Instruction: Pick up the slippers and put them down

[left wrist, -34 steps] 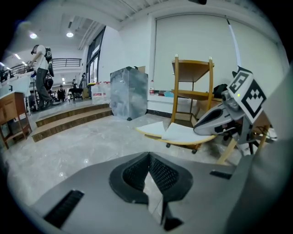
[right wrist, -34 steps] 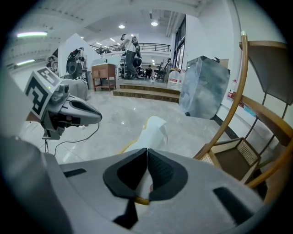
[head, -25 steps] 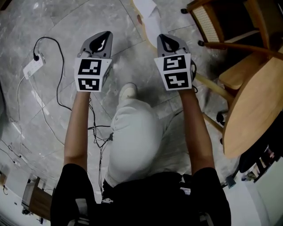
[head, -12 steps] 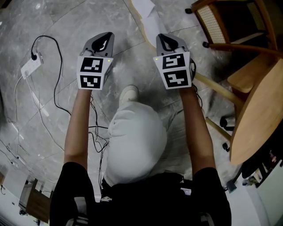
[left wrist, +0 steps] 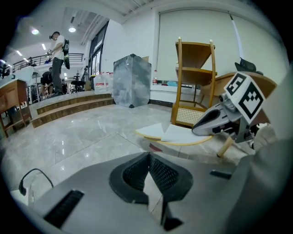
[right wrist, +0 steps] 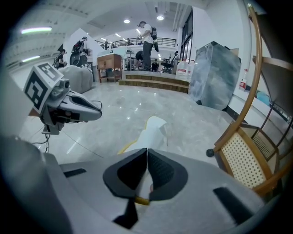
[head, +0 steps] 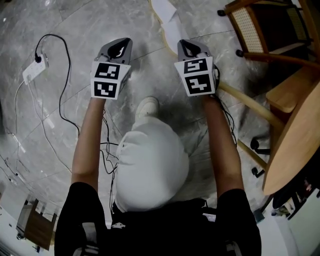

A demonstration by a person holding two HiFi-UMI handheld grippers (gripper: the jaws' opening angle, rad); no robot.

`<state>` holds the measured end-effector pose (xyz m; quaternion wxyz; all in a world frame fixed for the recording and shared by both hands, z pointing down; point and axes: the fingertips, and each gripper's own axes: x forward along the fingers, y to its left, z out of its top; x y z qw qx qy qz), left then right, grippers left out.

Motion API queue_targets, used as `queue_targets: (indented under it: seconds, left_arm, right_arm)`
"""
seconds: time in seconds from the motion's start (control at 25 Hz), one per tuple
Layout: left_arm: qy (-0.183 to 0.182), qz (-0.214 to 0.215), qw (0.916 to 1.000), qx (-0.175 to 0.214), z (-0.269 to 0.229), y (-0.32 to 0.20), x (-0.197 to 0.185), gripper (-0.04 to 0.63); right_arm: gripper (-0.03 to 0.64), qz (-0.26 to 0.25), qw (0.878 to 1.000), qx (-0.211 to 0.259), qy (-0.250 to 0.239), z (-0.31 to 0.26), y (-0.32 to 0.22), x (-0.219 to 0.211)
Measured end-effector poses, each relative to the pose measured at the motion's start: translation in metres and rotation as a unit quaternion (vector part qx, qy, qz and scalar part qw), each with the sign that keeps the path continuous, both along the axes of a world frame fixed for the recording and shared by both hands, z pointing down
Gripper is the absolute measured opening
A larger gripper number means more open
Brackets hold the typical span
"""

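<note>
A pair of flat white slippers (head: pixel 166 11) with a yellow edge lies on the grey marble floor, at the top of the head view. They lie ahead of both grippers, apart from them. My left gripper (head: pixel 120 45) points down at bare floor, left of the slippers, its jaws shut with nothing between them. My right gripper (head: pixel 188 46) is level with it, just short of the slippers, also shut and empty. The slippers (left wrist: pixel 173 134) show ahead and right in the left gripper view. In the right gripper view the slippers (right wrist: pixel 151 130) lie straight beyond the jaws.
A wooden chair (head: pixel 252 27) with a cane seat stands at the right, its long leg (head: pixel 245 107) running along the floor. A round wooden table (head: pixel 295 145) is lower right. A white power strip (head: pixel 35 70) with black cables lies left. The person's shoe (head: pixel 146 107) is between the arms.
Both grippers have sunk toward the floor side by side, and the person has crouched lower. Both pairs of jaws stayed shut and empty.
</note>
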<state>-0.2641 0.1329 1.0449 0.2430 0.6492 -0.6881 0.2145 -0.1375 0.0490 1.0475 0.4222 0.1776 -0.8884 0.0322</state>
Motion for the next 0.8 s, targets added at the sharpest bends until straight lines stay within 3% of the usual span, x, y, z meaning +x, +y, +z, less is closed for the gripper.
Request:
queue_targets:
  seconds: [0.8]
  left_arm:
    - [0.019, 0.001, 0.9987, -0.047, 0.058, 0.031, 0.013, 0.004]
  right_arm:
    - [0.003, -0.02, 0.999, -0.035, 0.032, 0.078, 0.033, 0.014]
